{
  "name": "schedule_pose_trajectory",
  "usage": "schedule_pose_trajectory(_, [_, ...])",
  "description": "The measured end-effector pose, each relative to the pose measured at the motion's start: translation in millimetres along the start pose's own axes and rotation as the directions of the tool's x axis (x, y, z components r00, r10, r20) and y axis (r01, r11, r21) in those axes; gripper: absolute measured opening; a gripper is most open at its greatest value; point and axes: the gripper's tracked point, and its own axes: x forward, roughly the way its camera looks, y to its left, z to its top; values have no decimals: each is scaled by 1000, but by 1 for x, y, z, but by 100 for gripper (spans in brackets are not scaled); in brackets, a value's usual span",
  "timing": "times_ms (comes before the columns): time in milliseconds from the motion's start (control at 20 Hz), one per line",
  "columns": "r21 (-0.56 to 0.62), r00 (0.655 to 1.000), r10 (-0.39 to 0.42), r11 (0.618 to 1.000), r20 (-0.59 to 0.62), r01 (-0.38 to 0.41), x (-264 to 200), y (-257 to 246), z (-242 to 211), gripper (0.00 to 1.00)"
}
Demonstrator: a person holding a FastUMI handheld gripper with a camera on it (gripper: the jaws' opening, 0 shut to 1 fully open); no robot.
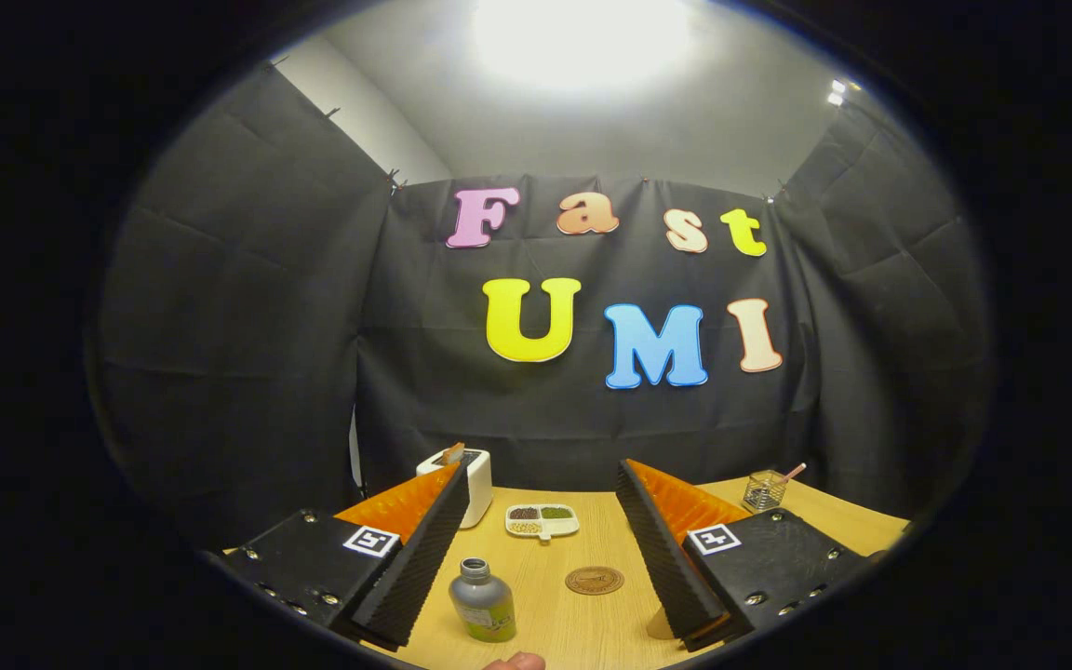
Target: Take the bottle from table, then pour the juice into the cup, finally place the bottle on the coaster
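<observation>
I see the tongs spread wide apart, gripping nothing, held above the near part of a light wooden worktop. Both fingers slant inward toward the far side, and each carries a square black-and-white marker on its mount.

The bottle stands upright on the worktop between the fingers, closer to the left one and just beside its inner face, though I cannot confirm contact. It is small and uncapped, with a grey neck and shoulder and a green lower body carrying a label. No finger presses on it.

The coaster, a round brown disc, lies flat on the worktop to the right of the bottle, between the fingers and apart from both.

Beyond the fingers I note a white divided tray holding dark, green and pale contents in separate sections. A white box-shaped appliance stands behind the left finger, partly hidden by it. A wire mesh holder with a pinkish stick leaning in it sits at the far right of the worktop.

A fingertip shows at the near edge, below the bottle.

I cannot identify the cup
</observation>
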Motion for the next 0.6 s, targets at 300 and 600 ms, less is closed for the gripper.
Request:
schedule_pose_trajectory(300, [-32, 998, 36, 999, -48, -37, 15, 26, -34, 97])
schedule_pose_trajectory(600, [-5, 995, 39, 999, -93, -39, 30, 39, -74, 97])
